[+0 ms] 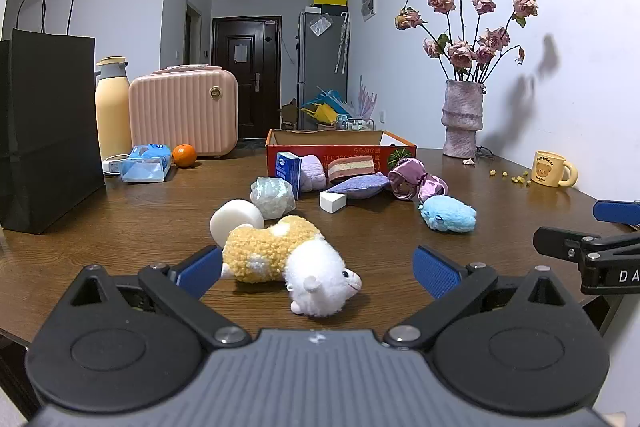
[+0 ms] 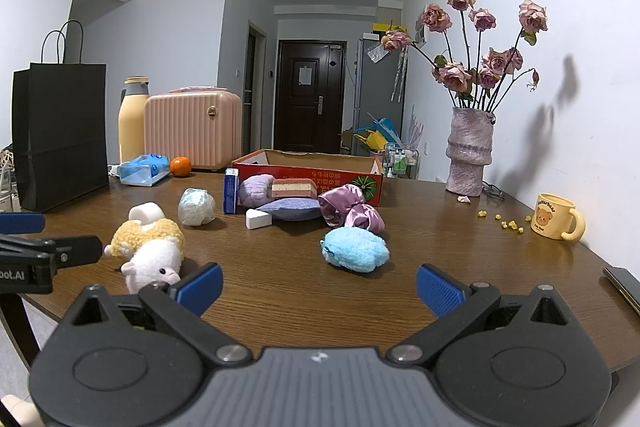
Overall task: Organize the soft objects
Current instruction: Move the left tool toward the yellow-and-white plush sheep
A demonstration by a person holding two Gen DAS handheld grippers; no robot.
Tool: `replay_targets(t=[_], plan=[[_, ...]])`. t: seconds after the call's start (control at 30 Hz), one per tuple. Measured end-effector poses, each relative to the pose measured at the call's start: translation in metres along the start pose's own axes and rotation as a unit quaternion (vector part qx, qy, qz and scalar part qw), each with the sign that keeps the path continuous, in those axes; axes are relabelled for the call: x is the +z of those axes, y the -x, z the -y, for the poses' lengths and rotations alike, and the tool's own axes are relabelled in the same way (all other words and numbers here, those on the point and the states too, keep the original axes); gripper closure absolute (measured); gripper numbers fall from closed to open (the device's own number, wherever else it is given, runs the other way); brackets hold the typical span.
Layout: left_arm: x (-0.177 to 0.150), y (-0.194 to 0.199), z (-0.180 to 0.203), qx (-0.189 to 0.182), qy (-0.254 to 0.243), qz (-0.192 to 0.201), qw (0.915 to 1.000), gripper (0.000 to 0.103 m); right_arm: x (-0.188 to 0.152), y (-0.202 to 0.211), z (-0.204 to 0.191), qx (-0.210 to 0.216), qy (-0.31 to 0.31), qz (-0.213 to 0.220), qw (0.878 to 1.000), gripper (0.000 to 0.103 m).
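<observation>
Both tongs stand wide and hold nothing. The left tongs [image 1: 316, 271] flank a yellow-and-white plush sheep [image 1: 288, 259] lying on the wooden tabletop [image 1: 140, 211], pads not touching it. The right tongs [image 2: 318, 289] hover near a blue plush toy [image 2: 356, 249]. Farther off, more soft things cluster before a red cardboard box [image 2: 308, 173].

The right gripper [image 2: 319, 287] hangs wide open over the table [image 2: 280, 291], blue plush toy [image 2: 355, 249] just ahead
</observation>
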State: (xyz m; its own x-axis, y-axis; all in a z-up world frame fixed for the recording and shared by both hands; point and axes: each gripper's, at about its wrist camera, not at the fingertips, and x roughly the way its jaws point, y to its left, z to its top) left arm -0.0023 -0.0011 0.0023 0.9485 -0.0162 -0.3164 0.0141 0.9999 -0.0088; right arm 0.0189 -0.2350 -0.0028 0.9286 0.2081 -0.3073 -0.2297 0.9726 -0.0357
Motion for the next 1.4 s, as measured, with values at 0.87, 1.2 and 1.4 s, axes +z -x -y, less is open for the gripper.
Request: replay_targets(t=[0.87,1.2,1.4], plan=[[0.0001,0.0027,0.0029,0.0,-0.002,0.001,1.0,0.0,-0.0004,0.0021,0.0015,0.001,0.001,0.003,1.0,0.0],[0.0006,0.0043,0.0058,-0.001,-0.004,0.003,1.0,0.0,0.0003,0.0036,0.0012,0.001,0.002,0.006,1.0,0.0],[0.0012,0.0058,0.0086,-0.002,-0.007,0.004,1.0,0.0,0.0005,0.0035,0.0012,0.001,0.002,0.006,1.0,0.0]])
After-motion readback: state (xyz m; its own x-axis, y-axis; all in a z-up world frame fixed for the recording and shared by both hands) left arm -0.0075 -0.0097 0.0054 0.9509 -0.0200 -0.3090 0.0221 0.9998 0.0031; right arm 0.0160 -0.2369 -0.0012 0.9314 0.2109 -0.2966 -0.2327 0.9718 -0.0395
